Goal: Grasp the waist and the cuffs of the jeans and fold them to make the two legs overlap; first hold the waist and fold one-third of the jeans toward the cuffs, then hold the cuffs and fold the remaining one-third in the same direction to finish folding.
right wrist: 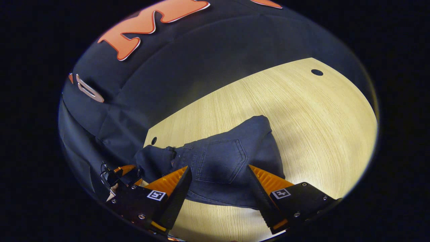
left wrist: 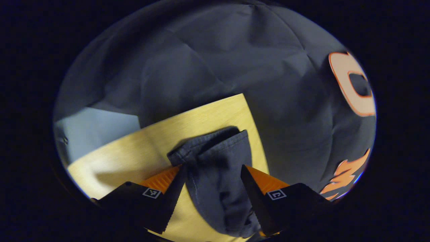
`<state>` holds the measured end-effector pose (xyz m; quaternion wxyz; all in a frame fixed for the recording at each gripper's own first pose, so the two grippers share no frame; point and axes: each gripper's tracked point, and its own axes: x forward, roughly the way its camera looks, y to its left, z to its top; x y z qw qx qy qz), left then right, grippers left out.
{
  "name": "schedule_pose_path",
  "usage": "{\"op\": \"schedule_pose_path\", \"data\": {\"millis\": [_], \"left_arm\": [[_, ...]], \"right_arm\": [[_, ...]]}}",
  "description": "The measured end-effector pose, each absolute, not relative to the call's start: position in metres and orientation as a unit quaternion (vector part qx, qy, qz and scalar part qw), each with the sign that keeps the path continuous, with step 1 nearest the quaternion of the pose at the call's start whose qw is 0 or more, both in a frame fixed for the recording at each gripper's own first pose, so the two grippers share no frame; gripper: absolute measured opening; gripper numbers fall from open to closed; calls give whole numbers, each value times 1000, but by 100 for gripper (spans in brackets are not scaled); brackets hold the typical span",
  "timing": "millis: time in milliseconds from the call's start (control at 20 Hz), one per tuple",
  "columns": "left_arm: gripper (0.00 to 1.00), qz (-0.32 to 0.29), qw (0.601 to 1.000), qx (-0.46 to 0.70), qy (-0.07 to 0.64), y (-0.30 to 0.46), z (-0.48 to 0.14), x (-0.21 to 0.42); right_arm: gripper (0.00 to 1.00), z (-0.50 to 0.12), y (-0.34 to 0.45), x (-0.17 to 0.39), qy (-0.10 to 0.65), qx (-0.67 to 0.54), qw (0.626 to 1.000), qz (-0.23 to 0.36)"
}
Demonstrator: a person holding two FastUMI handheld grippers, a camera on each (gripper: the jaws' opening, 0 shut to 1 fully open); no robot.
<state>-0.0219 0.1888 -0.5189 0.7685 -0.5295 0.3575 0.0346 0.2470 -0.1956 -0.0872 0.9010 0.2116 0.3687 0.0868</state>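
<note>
Right up close in the left gripper view, the left gripper (left wrist: 212, 181) had its two fingers spread wide, with a bunched-up lump of the jeans (left wrist: 218, 178) sitting in the gap between them. The left finger's tip looked like it was touching the rumpled hem edge, while the right finger stood just off the cloth, so nothing was really being pinched there. Honestly the fabric was so dark in that shot that I couldn't say for sure whether that end was a cuff or part of the waist.

Same deal in the right gripper view: the right gripper (right wrist: 220, 178) was spread open too, hovering over the jeans (right wrist: 221, 161) with a back pocket (right wrist: 221, 160) showing plainly between its fingers. The denim lay in a loosely folded heap on the light wooden table (right wrist: 302, 111), closer to the near-left part of the tabletop, with lots of bare wood off to the right. A small dark hole (right wrist: 316, 72) sat near the table's far edge, and another one (right wrist: 154, 140) was just beside the jeans' left end.

Off in the lower left of that view, the other gripper (right wrist: 122, 173) was poking in right next to the jeans.
</note>
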Motion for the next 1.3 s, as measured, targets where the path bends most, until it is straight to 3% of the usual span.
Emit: {"op": "schedule_pose_path", "data": {"millis": [50,250,300,350,700,1050,1300], "left_arm": [[97,41,760,-543,355,186,-521,-19],[29,59,778,-489,390,182,-549,-32],[8,55,785,-476,392,183,-549,-33],[0,34,787,-479,387,175,-537,-33],[1,-63,800,-520,293,151,-409,-53],[0,-183,817,-478,266,32,-291,-101],[1,-263,811,-440,282,-73,-253,-146]], "right_arm": [[99,-86,-198,246,368,215,901,84],[99,-79,-204,246,365,220,902,75],[98,-79,-204,245,365,221,901,74],[99,-77,-204,244,363,221,902,75],[98,-71,-204,235,351,222,905,90],[99,-39,-242,214,311,233,915,104],[99,-20,-303,192,287,244,922,91]]}}
